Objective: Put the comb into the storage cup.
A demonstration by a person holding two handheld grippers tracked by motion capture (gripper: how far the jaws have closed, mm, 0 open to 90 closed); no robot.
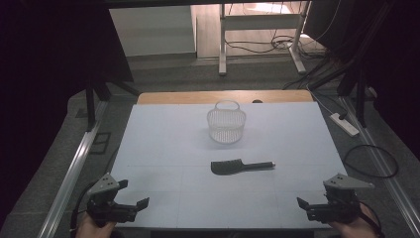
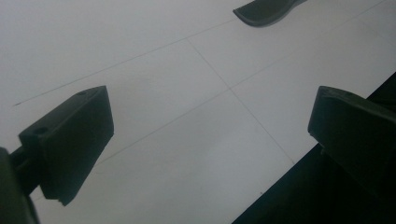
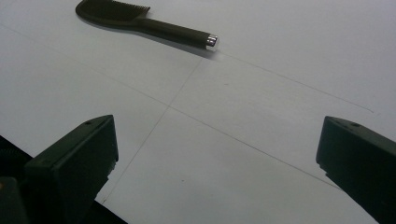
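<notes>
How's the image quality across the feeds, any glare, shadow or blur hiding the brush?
High view: dim surroundings, evenly lit table, hairbrush sharp, basket faint but readable. Left gripper view: soft, greyish, brush head cut off at the top edge. Right gripper view: brush clear, with a small glint on its handle cap.

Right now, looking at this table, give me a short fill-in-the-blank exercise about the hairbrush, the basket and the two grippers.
1. The black hairbrush lies flat on the white table, on the near side of the ____.
2. The mesh basket stands upright and holds ____.
3. The jaws of the left gripper and the right gripper are both ____.
4. The brush handle's silver tip points toward the ____ gripper's side.

Missing words: basket; nothing; open; right
</notes>
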